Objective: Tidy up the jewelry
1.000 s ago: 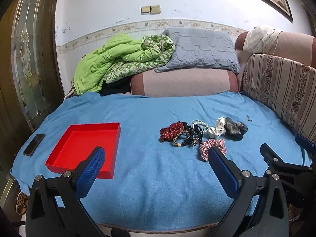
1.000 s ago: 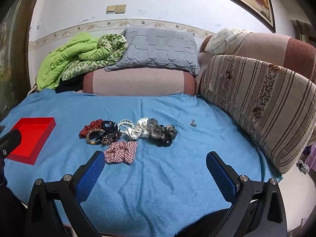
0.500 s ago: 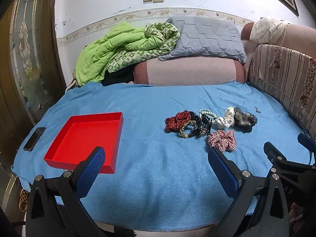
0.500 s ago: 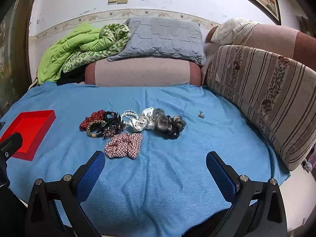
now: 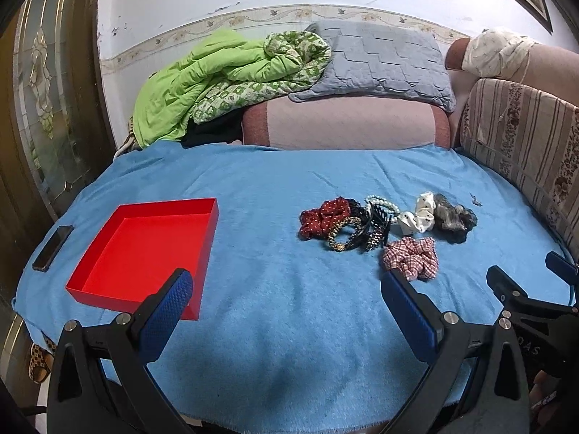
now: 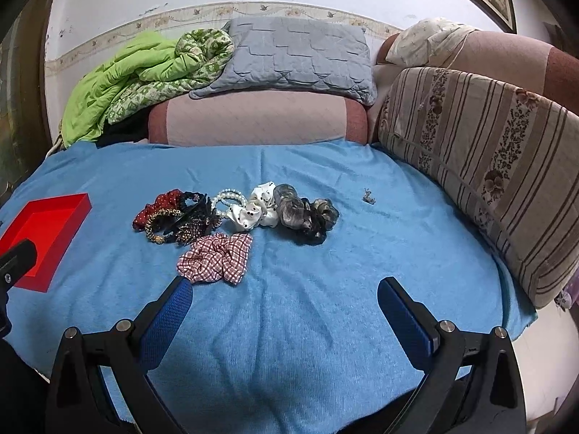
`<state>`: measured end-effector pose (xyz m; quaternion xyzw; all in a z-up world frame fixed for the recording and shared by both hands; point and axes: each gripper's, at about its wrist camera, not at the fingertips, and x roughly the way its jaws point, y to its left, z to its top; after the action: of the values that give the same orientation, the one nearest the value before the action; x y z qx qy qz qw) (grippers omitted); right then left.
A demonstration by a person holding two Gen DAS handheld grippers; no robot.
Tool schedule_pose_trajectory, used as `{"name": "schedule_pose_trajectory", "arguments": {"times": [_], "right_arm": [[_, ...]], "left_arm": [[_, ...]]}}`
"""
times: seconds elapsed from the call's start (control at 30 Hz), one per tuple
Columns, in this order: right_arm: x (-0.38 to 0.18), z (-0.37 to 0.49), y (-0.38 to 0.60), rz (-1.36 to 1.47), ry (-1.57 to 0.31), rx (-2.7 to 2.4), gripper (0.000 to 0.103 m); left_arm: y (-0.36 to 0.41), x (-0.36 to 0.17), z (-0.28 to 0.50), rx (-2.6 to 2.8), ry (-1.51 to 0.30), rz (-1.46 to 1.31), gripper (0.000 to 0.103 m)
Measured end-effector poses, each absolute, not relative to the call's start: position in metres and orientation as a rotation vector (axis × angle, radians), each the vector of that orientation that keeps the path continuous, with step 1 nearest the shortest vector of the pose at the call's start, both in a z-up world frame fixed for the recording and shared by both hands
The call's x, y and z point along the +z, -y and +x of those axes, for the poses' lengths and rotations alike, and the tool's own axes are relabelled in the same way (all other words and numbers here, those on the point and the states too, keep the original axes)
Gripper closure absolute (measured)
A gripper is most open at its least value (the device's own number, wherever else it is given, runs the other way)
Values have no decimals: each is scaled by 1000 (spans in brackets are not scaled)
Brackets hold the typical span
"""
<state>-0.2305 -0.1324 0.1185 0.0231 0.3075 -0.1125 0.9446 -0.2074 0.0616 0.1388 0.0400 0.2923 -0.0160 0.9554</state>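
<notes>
Left tongs (image 5: 286,289) wide, holding nothing, above the blue cloth (image 5: 289,325). Right tongs (image 6: 284,289) likewise wide and empty. Red tray (image 5: 144,249) on the cloth's left side, nothing in it. Jewelry pile (image 6: 231,213) mid-cloth, well apart from the tray: red scrunchie, black clip, pearl bracelet, white scrunchie, grey scrunchie. Checked scrunchie (image 6: 217,258) lies just in front of the pile. Phone (image 5: 52,247) left of the tray.

Left gripper (image 5: 286,300): black frame, blue textured pads, silver screws.
Right gripper (image 6: 284,298): same black frame, blue pads.
</notes>
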Motion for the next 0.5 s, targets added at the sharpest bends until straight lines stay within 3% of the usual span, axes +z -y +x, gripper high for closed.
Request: {"name": "schedule_pose_trajectory", "arguments": {"times": [0.5], "right_arm": [[109, -195, 145, 18, -662, -203, 0]], "left_arm": [[-64, 119, -166, -23, -664, 60, 0]]}}
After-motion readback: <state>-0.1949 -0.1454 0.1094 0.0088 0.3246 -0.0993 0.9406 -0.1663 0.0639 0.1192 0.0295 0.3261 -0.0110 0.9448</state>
